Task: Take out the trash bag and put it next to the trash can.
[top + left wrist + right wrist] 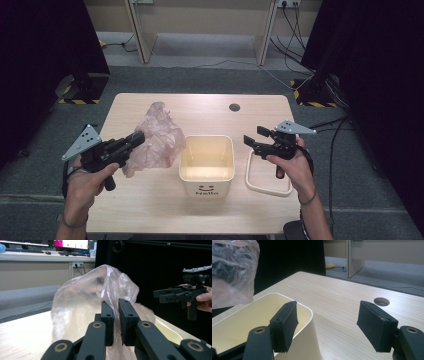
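I have the left gripper [115, 315] clenched on a fold of the pink plastic bag [157, 137] — it hangs crumpled over the table [150, 210], just left of the cream bin [207, 165]. Bag's near weightless, limp, slippery; I'd pinch bunched film near the rim, not one layer. Right gripper [252, 141] released, empty — beside the lid [267, 177].

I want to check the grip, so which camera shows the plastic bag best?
The left gripper view: the plastic bag sits close up, its film pinched between the left gripper's jaws. The high view shows its whole crumpled shape beside the bin. The right gripper view catches one corner.
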Demonstrator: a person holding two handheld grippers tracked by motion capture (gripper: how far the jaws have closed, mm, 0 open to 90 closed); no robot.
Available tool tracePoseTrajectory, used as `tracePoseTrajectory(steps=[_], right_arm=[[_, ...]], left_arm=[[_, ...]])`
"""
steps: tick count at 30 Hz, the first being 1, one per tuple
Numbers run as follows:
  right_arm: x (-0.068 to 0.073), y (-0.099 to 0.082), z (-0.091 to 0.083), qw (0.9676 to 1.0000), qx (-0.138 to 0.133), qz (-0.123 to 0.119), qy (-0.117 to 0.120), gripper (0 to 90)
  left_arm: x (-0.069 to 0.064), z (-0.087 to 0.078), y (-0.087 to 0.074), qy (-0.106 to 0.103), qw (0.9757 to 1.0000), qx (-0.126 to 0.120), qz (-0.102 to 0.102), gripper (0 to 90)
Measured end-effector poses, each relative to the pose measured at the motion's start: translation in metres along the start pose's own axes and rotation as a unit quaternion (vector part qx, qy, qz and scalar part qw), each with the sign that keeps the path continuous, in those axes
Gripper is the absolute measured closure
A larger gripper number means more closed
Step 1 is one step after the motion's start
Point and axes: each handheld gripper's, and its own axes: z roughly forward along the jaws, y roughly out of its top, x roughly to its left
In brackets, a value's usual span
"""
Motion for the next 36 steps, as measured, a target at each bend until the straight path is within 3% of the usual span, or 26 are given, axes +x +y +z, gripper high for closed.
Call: tracePoseTrajectory(steps=[7,8,14,21,24,27,29,35,36], right_arm=[[0.001,-0.002,0.003,1.0000,0.005,-0.002,0.002,32.3],[0.001,-0.003,0.004,1.0000,0.007,0.000,0.002,32.3],[-0.003,-0.004,0.002,1.0000,0.008,0.003,-0.003,32.3],[-0.006,-0.006,-0.001,0.9999,0.011,0.010,-0.008,32.2],[-0.006,-0.008,0.001,0.9998,0.016,0.013,-0.008,32.2],[-0.007,-0.009,0.001,0.9998,0.016,0.013,-0.007,32.2],[-0.007,-0.009,0.001,0.9998,0.015,0.014,-0.007,32.2],[-0.007,-0.010,0.002,0.9997,0.016,0.017,-0.007,32.2],[-0.007,-0.010,0.003,0.9997,0.016,0.017,-0.006,32.2]], left_arm=[[0.009,-0.005,-0.003,0.016,0.9998,0.010,-0.004,82.5],[0.013,-0.005,-0.006,0.024,0.9995,0.021,-0.004,82.5],[0.026,0.001,-0.019,0.035,0.9983,0.040,-0.022,82.6],[0.042,0.008,-0.035,0.061,0.9960,0.057,-0.032,82.6],[0.053,0.012,-0.048,0.067,0.9942,0.069,-0.048,82.5],[0.054,0.013,-0.051,0.073,0.9935,0.074,-0.046,82.4],[0.054,0.016,-0.055,0.091,0.9915,0.088,-0.030,82.1],[0.056,0.022,-0.062,0.093,0.9903,0.100,-0.027,81.5],[0.057,0.025,-0.067,0.101,0.9881,0.115,-0.017,81.1]])
